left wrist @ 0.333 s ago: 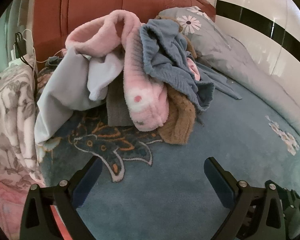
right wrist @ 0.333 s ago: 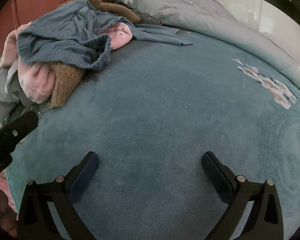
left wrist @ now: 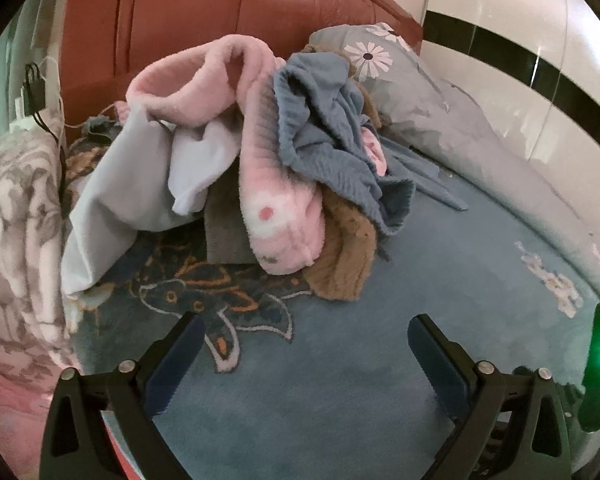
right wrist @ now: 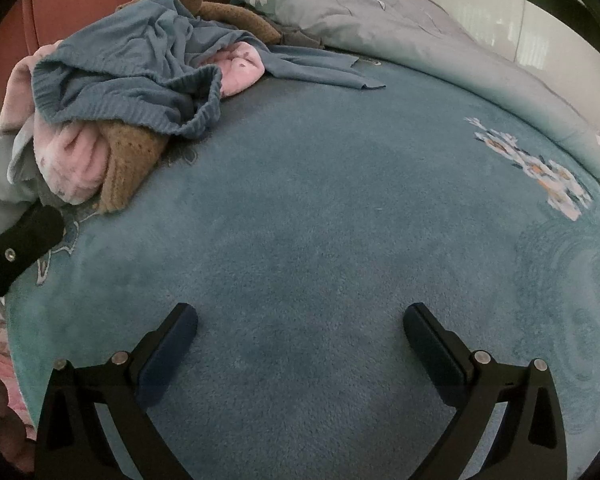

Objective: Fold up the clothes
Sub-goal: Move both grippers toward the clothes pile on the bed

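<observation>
A heap of clothes lies at the head of a bed covered by a blue blanket (left wrist: pixel 340 380). On the heap a fluffy pink garment (left wrist: pixel 276 184) drapes beside a blue knit sweater (left wrist: pixel 324 136), a brown knit piece (left wrist: pixel 348 256) and a pale lavender garment (left wrist: pixel 124 184). My left gripper (left wrist: pixel 306 356) hangs open over bare blanket, short of the heap. In the right wrist view the blue sweater (right wrist: pixel 132 80), the pink garment (right wrist: pixel 72 164) and the brown piece (right wrist: pixel 128 168) sit at upper left. My right gripper (right wrist: pixel 300 344) is open over bare blanket (right wrist: pixel 320 220), nothing between its fingers.
A red-brown headboard (left wrist: pixel 188 20) stands behind the heap. A grey-blue daisy pillow and quilt (left wrist: pixel 432 120) run along the right side by a white wall. A floral grey-white cover (left wrist: pixel 16 240) lies at the left. The left gripper's finger (right wrist: pixel 16 248) shows at the right view's left edge.
The left view has crept slightly closer to the heap; the right view is about the same. Both grippers stay open.
</observation>
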`<state>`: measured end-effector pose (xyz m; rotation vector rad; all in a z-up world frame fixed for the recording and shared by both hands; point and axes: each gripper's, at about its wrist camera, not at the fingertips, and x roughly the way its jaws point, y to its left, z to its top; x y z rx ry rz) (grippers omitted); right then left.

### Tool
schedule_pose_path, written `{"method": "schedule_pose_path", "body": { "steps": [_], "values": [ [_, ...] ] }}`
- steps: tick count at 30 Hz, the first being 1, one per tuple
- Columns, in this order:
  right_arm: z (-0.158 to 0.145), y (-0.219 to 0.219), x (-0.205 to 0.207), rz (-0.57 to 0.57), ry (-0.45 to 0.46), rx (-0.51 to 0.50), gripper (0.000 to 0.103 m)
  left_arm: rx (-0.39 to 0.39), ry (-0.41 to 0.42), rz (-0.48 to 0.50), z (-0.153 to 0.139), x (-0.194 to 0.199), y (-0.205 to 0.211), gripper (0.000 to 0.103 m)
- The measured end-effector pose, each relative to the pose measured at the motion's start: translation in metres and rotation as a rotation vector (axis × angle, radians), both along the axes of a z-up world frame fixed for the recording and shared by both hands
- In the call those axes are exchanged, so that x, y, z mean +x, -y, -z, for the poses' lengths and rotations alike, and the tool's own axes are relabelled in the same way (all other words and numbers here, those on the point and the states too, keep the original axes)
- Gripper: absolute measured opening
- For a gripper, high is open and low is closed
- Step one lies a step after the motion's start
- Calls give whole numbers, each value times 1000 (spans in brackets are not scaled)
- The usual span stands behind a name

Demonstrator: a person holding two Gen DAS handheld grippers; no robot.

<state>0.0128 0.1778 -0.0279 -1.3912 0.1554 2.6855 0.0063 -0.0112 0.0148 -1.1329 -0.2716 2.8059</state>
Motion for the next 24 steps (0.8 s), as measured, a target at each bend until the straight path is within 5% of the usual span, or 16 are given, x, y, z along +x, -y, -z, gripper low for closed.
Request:
{"method": "schedule_pose_path", "body": {
  "steps": [10,24],
  "values": [
    [-26,-4,34,73,-143,-40,103,52,-144,-17,-21,14,15,103],
    [-79,8,49,42,-246,79,103,65,-151,-30,-18,16,17,103]
  ]
}}
